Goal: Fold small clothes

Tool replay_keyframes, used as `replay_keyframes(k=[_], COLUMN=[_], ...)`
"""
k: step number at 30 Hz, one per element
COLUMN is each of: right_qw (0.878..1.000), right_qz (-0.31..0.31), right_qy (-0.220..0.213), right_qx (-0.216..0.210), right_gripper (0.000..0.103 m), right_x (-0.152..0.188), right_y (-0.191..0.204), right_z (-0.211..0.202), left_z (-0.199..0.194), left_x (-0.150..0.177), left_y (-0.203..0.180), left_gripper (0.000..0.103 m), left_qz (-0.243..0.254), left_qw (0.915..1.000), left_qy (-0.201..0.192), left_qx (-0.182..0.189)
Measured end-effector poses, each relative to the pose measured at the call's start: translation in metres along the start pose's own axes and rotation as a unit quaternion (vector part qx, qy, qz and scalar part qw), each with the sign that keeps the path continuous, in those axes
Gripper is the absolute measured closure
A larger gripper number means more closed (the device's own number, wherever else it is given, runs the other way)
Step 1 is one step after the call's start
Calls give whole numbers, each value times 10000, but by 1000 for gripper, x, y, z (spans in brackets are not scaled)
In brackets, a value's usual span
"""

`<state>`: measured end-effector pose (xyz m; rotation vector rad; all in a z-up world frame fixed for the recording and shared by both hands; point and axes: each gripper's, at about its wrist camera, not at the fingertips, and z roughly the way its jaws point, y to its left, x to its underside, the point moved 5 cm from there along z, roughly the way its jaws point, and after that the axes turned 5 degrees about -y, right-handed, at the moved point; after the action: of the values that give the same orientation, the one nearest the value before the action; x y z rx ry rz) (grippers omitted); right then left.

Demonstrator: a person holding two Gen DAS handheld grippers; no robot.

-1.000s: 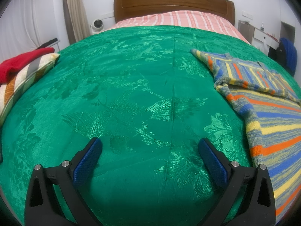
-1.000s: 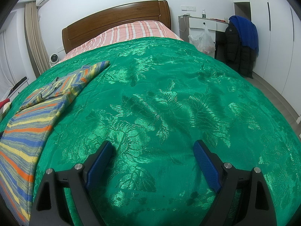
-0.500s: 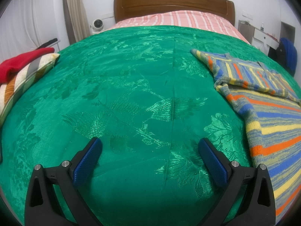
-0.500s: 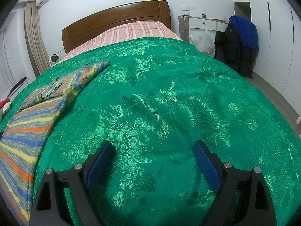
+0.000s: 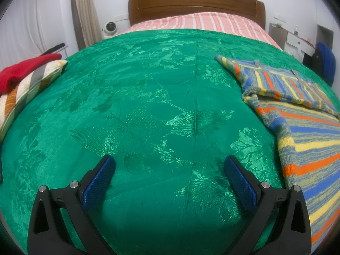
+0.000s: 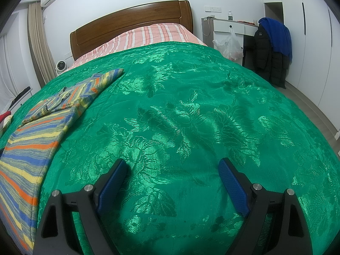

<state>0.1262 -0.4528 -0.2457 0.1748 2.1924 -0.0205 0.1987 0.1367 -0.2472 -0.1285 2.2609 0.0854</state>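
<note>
The bed point(image 5: 148, 106) fills both views, its shiny green cover point(image 6: 191, 116) smoothed flat, which I take to be the working surface for the folding. A brown headboard point(image 5: 195, 4) and a pink striped sheet point(image 5: 201, 21) show beyond the cover's far edge.

The striped sweater point(image 5: 308, 131) is the piece to fold. It lies flat on the cover between the two hands: at the right edge of the left wrist view, at the left edge of the right wrist view. A sleeve or upper part appears laid across the body already (so it may be partly folded), though the fisheye bend makes the layers hard to read. Its near end runs out of both pictures, so its full outline cannot be told.

At the bed's left edge sit a striped pillow point(image 5: 25, 91) and a red garment point(image 5: 23, 70) on top of it, probably set aside; both are cut off by the picture edge. A dark jacket point(image 6: 267, 57) and a plastic bag point(image 6: 228, 46) hang by a white desk off the bed's far right.

The left claw point(image 5: 170, 166) is spread wide with nothing between its blue pads point(image 5: 97, 182), hanging over bare cover just beside the sweater. The right claw point(image 6: 173, 170) is likewise spread and empty, its pads point(image 6: 232, 187) over bare cover, the sweater off to its left. Neither touches the sweater; both look poised to reach inward for it.
</note>
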Motion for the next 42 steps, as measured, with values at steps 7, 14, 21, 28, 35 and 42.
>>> replay_keyframes(k=[7, 14, 21, 28, 35, 42], right_qw=[10000, 9977, 9553, 9317, 9240, 9333], right_qz=[-12, -131, -390, -120, 1, 431], right_qy=[22, 660, 2106, 2851, 3124, 2542], right_qx=[10, -35, -2037, -2247, -2207, -2500], right_gripper=[15, 17, 19, 37, 98, 98], right_x=[-1, -22, 23, 73, 88, 41], right_y=[1, 16, 93, 116, 125, 117], right_z=[1, -24, -114, -111, -92, -119], left_z=[4, -57, -130, -123, -130, -147], left_x=[-4, -9, 71, 92, 99, 38], left_y=[2, -1, -51, -70, -79, -61], left_gripper=[0, 2, 4, 32, 100, 100], left_qz=[-91, -33, 850, 1076, 1007, -265], left_qw=[9999, 9939, 9679, 9633, 9507, 9480], left_qy=[106, 680, 1735, 2033, 2411, 1850], left_qx=[90, 866, 1610, 1386, 1670, 2577])
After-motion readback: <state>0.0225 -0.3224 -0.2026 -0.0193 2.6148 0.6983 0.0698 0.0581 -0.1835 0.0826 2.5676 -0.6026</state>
